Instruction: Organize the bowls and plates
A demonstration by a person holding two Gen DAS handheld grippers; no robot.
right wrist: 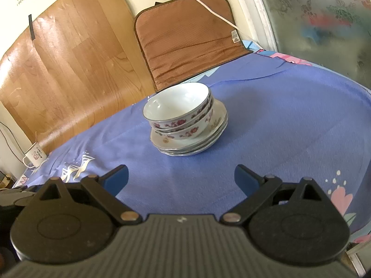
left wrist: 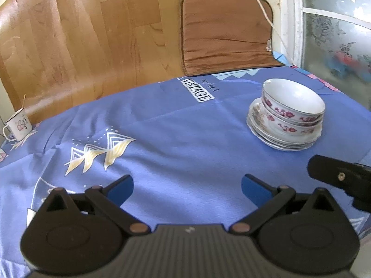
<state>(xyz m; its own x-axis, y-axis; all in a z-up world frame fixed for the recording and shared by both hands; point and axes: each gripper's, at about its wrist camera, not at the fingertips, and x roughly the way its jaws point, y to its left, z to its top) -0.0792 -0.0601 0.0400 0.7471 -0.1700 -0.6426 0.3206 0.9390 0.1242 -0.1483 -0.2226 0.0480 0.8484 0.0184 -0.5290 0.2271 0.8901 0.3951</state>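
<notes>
Two white bowls with pink flowers (left wrist: pixel 294 107) are nested on a stack of plates (left wrist: pixel 273 139) on the blue tablecloth. The same bowls (right wrist: pixel 180 113) and plates (right wrist: pixel 208 139) show straight ahead in the right wrist view. My left gripper (left wrist: pixel 187 188) is open and empty, low over the cloth, left of and nearer than the stack. My right gripper (right wrist: pixel 181 180) is open and empty, a short way in front of the stack. Part of the right gripper (left wrist: pixel 340 176) shows at the right edge of the left wrist view.
A white enamel mug (left wrist: pixel 18 125) stands at the table's far left edge; it also shows in the right wrist view (right wrist: pixel 36 155). A brown cushion (left wrist: pixel 227 34) and a wood-grain panel (left wrist: pixel 81 34) lean at the back. A frosted window (right wrist: pixel 324 23) is at the right.
</notes>
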